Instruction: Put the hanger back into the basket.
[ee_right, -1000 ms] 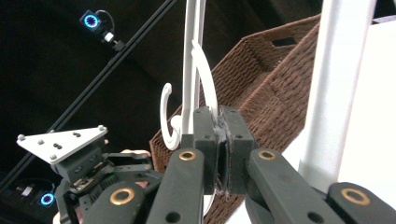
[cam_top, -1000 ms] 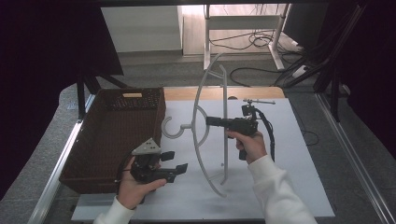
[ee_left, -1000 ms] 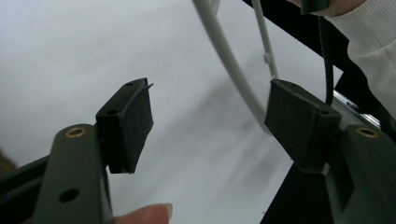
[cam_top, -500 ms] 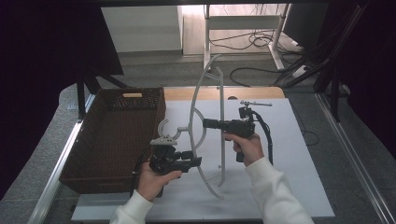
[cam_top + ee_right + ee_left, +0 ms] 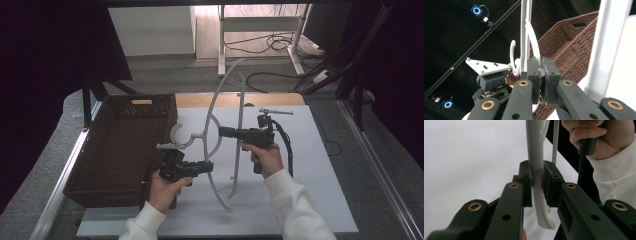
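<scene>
Swung across from the basket side to the middle of the white mat, left gripper (image 5: 206, 166) now clamped on the lower arm of the pale grey plastic clothes hanger (image 5: 216, 145); in the left gripper view both pads pressed flat against that arm, its rounded tip poking out just below. Right gripper (image 5: 223, 132) clenched on the hanger too, near the neck, looking much as a second ago. Means a two-point hold at last, so probably ready to be steered wherever wanted. Standing on edge over the mat's centre, apparently lifted clear of it, long axis running from the near edge up toward the far edge. Hook (image 5: 178, 135) pointing toward the left edge, close to the rim of the dark brown woven wicker basket (image 5: 102, 176).
</scene>
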A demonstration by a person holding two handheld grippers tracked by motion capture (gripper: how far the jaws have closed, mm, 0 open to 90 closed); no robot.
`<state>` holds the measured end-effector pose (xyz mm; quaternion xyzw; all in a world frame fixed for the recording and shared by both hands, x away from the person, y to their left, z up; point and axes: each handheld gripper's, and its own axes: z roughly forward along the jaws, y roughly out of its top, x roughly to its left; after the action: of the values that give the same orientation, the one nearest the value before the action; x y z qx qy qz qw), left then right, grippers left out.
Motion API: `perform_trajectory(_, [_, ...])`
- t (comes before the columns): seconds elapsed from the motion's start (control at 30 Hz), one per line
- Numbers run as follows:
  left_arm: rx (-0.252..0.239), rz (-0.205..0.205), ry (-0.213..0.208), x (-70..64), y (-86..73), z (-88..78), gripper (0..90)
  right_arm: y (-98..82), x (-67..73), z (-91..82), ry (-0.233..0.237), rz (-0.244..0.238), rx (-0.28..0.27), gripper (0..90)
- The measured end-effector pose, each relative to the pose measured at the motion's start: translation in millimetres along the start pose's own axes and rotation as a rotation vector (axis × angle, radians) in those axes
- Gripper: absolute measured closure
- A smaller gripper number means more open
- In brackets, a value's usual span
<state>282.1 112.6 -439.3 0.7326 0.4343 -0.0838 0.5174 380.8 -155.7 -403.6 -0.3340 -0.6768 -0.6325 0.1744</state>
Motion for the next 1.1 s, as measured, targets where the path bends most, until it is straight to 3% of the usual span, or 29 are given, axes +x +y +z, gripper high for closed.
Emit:
perform_trajectory(0.17, [-0.016, -0.027, 0.007, 2.9, 1.0, -1.2, 80.6, 0.1, 0.2, 0.1, -0.012, -0.010, -0.013, 84.1])
perform_trajectory(0.33, [-0.037, -0.058, 0.006, 7.3, 2.3, -0.5, 80.5, -0.7, -1.6, 0.5, -0.072, -0.009, -0.020, 67.1])
perform_trajectory(0.43, [-0.046, -0.065, 0.011, 7.8, 2.4, -0.8, 80.6, -1.8, -3.1, -0.5, -0.080, -0.003, -0.019, 64.1])
perform_trajectory(0.47, [-0.056, -0.074, 0.007, 9.3, 3.0, -1.9, 80.6, -2.9, -4.9, -2.1, -0.079, 0.017, -0.018, 56.4])
perform_trajectory(0.57, [-0.068, -0.087, 0.002, 10.8, 3.7, -3.7, 80.6, -4.2, -6.4, -5.0, -0.090, 0.040, -0.021, 50.8])
perform_trajectory(0.83, [-0.104, -0.103, -0.005, 14.6, 5.9, -11.6, 80.5, -18.7, -12.8, -27.0, -0.100, 0.094, -0.011, 41.6])
perform_trajectory(0.9, [-0.115, -0.107, -0.006, 16.0, 6.3, -15.0, 80.5, -24.0, -10.7, -34.7, -0.114, 0.090, 0.002, 40.4])
perform_trajectory(0.93, [-0.119, -0.111, -0.011, 17.0, 6.6, -16.8, 80.5, -29.7, -5.0, -43.9, -0.122, 0.064, 0.011, 40.0])
perform_trajectory(1.1, [-0.138, -0.118, -0.018, 19.5, 7.4, -22.9, 80.4, -40.0, 9.2, -66.6, -0.101, 0.017, 0.012, 39.6])
